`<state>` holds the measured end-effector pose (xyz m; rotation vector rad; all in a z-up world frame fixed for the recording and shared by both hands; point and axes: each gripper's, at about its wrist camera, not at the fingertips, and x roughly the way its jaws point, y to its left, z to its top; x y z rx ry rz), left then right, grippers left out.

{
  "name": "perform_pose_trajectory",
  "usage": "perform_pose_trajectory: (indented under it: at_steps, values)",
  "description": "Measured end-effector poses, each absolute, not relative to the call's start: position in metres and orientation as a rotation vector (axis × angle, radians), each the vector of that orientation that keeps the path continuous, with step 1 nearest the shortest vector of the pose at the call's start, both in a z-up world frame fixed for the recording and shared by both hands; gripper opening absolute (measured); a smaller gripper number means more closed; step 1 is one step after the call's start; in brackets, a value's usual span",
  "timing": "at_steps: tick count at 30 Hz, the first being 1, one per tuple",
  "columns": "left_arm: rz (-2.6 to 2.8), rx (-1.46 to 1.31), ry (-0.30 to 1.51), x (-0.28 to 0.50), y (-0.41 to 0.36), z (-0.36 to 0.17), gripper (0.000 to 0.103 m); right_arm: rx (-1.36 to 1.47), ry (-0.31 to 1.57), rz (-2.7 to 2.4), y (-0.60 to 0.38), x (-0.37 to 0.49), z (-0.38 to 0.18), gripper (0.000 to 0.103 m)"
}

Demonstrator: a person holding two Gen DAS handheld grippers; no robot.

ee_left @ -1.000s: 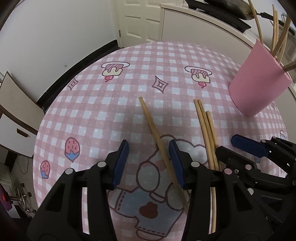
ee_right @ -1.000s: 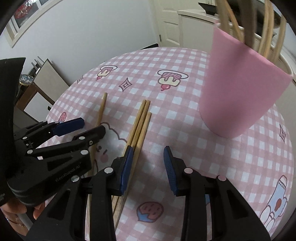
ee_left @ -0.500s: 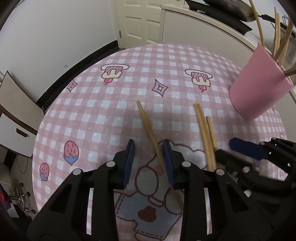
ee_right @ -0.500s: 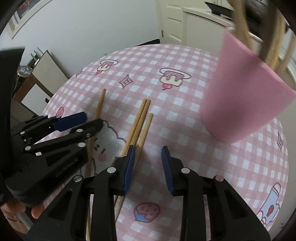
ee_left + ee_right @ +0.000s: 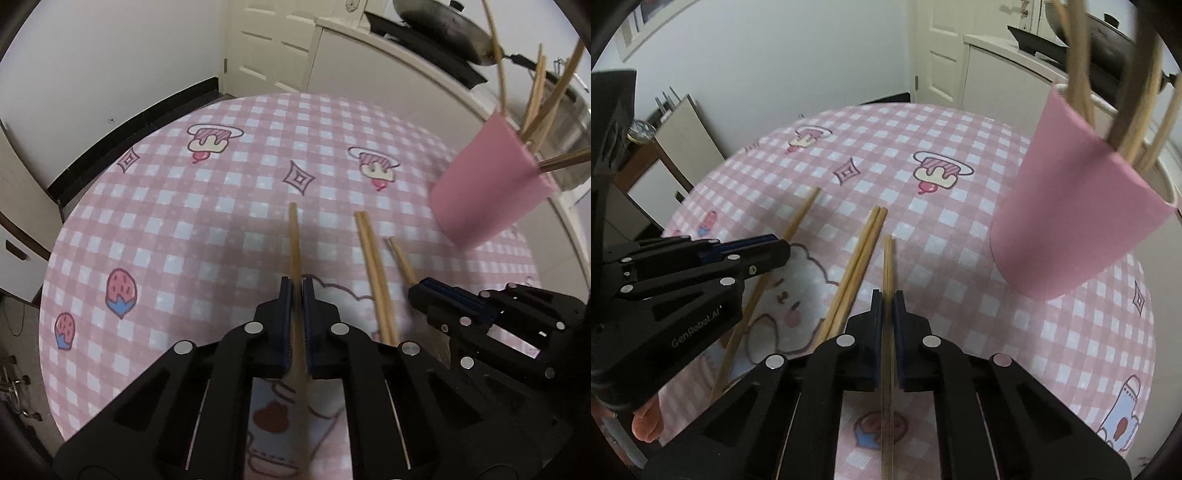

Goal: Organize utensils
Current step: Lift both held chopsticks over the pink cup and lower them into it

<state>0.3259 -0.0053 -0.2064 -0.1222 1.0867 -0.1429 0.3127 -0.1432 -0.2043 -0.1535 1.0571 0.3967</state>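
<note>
On the round table [image 5: 207, 236], under its pink checked cloth with cartoon prints, four wooden chopsticks were out of the cup. One single chopstick [image 5: 294, 243] lay toward the left side of the table, a pair [image 5: 371, 258] lay side by side touching each other near the middle, and a fourth chopstick [image 5: 887, 258] sat just right of the pair.

Toward the far right edge of the table stood one pink cup [image 5: 1075, 206], upright on the cloth and well apart from the loose sticks. It held several more chopsticks [image 5: 543, 96], at least four, leaning out over its rim at different angles; their exact number was hard to tell because of blur.

The left gripper [image 5: 296, 295] had its jaws clenched on the single chopstick, whose far tip pointed away along the cloth. The right gripper [image 5: 887, 301] had its jaws clenched on the fourth chopstick, which ran straight ahead between the blue pads [image 5: 875, 314]. Both gripped sticks were plain light wood, slim and slightly tapered. Whether either was lifted off the cloth could not be told. The pair lay between the two grippers, untouched.
</note>
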Motion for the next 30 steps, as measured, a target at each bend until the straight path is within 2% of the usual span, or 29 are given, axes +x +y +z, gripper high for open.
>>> perform_pose_trajectory:
  at_steps: [17, 30]
  values:
    - [-0.250, -0.153, 0.862, 0.242, -0.009, -0.097, 0.006, -0.086, 0.802, 0.499, -0.168, 0.237, -0.091, 0.005]
    - [-0.342, -0.096, 0.626, 0.184, -0.061, -0.013, 0.006, -0.059, 0.612, 0.455, -0.219, 0.196, -0.027, 0.004]
